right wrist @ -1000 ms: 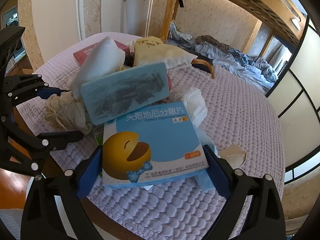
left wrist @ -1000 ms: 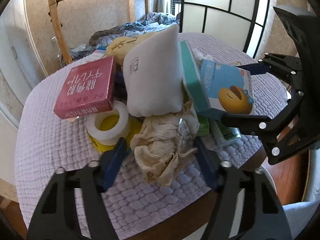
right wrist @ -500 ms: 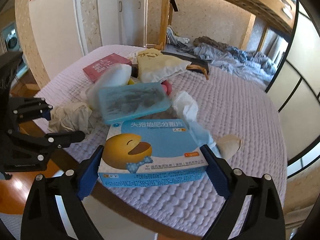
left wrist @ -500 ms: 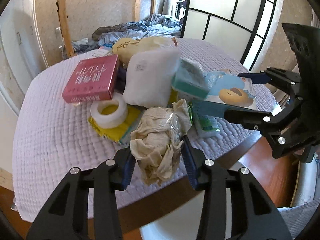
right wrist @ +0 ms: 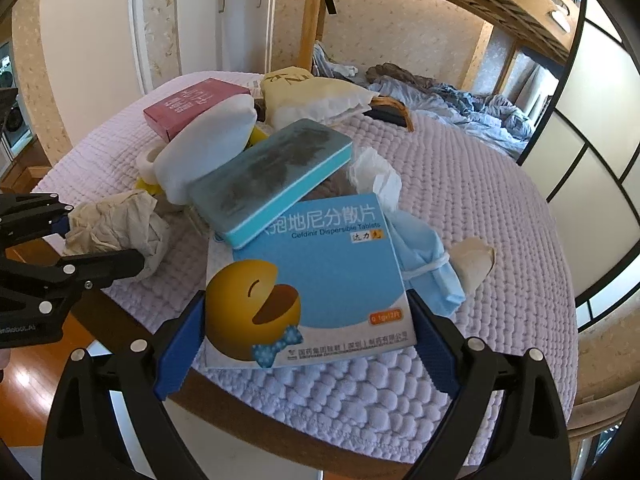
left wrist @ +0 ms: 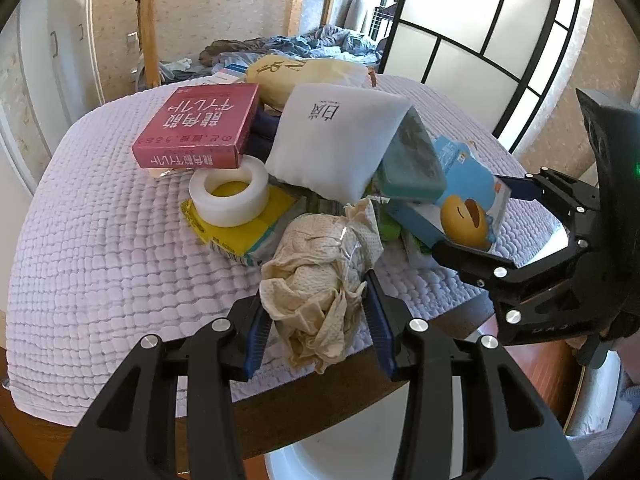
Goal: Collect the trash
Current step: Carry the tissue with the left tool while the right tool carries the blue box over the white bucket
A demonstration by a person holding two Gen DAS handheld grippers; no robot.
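Note:
My left gripper [left wrist: 316, 332] is shut on a crumpled beige paper wad [left wrist: 316, 276] at the near edge of the round table; the wad also shows in the right wrist view [right wrist: 116, 228]. My right gripper [right wrist: 308, 340] is shut on a blue medicine box with a yellow smiley [right wrist: 316, 276], its near end lifted at the table edge; the box also shows in the left wrist view [left wrist: 464, 196]. A teal box [right wrist: 268, 176] leans on its far end.
On the lilac quilted table cover [left wrist: 92, 248] lie a red box [left wrist: 200, 128], a tape roll [left wrist: 228, 190] on a yellow packet, a white pouch [left wrist: 336, 136], a cream bag [right wrist: 308, 92] and a blue cloth [right wrist: 428, 264]. A white bin [left wrist: 340, 452] stands below the edge.
My left gripper closed on the paper wad and drew it toward the table edge. My right gripper pulled the blue box back and tilted it; the teal box slid down onto it.

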